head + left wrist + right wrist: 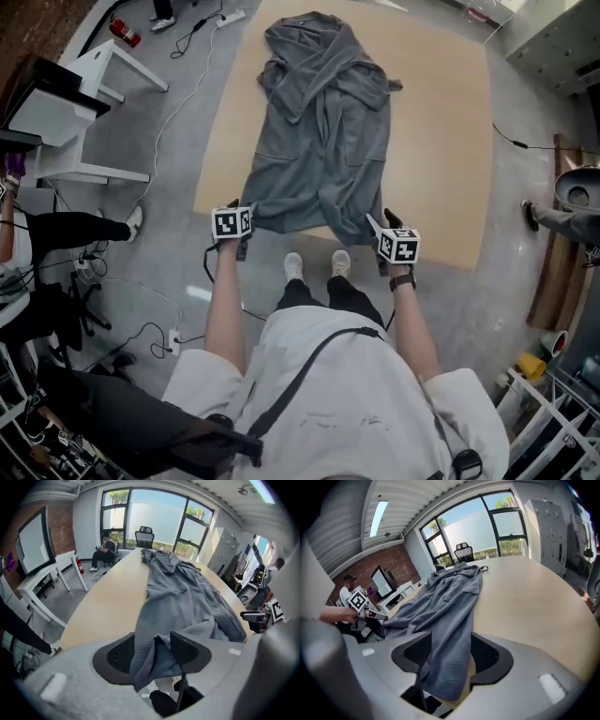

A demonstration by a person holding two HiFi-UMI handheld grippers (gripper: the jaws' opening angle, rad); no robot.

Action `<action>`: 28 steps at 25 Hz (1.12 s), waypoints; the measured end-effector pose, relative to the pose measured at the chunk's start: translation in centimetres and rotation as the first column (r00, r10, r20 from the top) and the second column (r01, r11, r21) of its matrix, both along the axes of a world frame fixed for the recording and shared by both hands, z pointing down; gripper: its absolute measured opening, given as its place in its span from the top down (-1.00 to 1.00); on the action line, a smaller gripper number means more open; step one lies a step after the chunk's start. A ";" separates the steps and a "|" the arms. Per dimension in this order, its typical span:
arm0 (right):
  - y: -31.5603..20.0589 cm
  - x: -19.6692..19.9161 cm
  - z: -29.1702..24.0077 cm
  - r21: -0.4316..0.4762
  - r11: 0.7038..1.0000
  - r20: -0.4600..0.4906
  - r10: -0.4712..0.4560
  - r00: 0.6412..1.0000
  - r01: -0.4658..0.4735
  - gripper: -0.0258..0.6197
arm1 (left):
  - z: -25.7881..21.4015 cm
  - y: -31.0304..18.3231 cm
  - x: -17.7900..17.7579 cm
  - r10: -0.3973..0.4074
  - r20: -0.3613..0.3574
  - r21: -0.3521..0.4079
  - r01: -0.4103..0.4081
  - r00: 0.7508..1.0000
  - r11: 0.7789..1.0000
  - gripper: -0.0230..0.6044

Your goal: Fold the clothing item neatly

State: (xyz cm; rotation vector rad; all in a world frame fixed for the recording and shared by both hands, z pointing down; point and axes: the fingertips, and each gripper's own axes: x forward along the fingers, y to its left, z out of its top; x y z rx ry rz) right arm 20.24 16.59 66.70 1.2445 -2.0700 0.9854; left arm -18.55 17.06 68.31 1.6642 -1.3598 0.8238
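a grey robe-like garment (323,141) lies lengthwise on the pale wooden bench (441,141). its collar end is bunched toward the bench's far edge, and its hem reaches the bench's near edge and hangs a little past it. the cloth is rumpled, with long folds running down the middle, and it sits nearer the bench's left side, leaving a broad bare strip on the bench's right.

the left gripper (152,652) is at the bench's near edge, at the hem's left corner. its jaws are spread wide, and a loose fold of the hem droops between them without being pinched. the right gripper (449,654) is at the same near edge, at the hem's right corner. its jaws are likewise released, with a flat strip of the grey cloth hanging down through the gap and neither pad pressing it.

the person's white shoes (317,265) are on the floor just short of the bench's near edge, between the two grippers. a white desk (66,122) is off the bench's left side, and a black office chair (144,536) is beyond the bench's far end, by the windows.
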 end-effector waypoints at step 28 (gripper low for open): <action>7.3 -7.4 -7.0 0.014 0.944 0.132 -0.330 0.935 0.331 0.83 | -8.2 10.2 17.9 0.208 -0.409 0.039 -0.211 0.889 0.977 0.78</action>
